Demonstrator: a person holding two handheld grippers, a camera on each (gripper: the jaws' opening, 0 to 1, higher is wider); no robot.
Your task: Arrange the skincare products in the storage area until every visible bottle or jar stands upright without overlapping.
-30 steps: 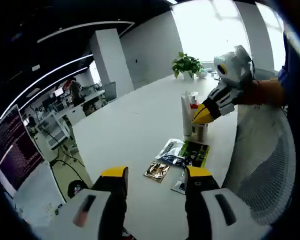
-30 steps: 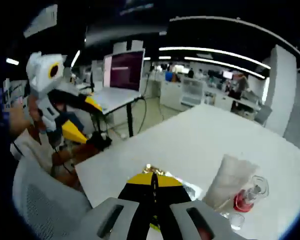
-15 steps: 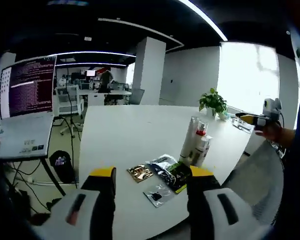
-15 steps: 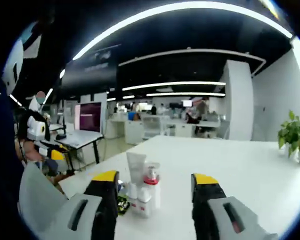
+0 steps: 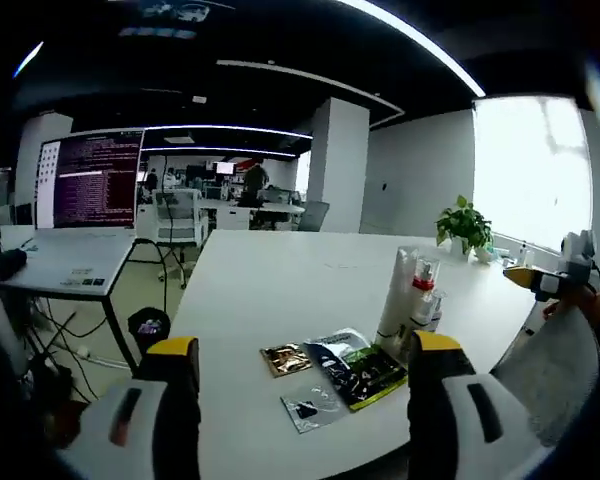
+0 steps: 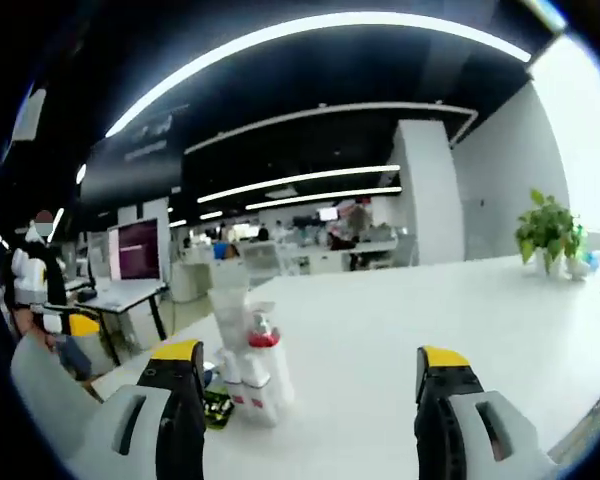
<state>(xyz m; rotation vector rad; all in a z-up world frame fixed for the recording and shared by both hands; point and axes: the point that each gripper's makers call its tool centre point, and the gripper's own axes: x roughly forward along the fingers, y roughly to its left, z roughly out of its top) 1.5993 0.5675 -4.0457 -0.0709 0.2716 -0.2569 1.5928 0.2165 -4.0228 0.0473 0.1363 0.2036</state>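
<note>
Open office, white table [image 5: 280,290], bright window [image 5: 530,170]

Left gripper view: bottles [image 5: 412,298] upright on table [image 5: 270,275], touching, at 3 o'clock. Sachets [image 5: 330,370] flat at 6 o'clock, just beside bottles. Plant [image 5: 464,222] behind at 2 o'clock. Monitor [image 5: 90,180] at 10 o'clock.

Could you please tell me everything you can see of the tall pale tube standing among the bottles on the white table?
The tall pale tube is whitish and smooth, probably plastic, and stands upright on its cap end, the flat crimped end up. It is the tallest of the small cluster, pressed close beside a red-collared pump bottle near the edge of the white table. Flat sachets lie just beside it. In the right gripper view it stands behind the pump bottle. Any printing is too small to read.
</note>
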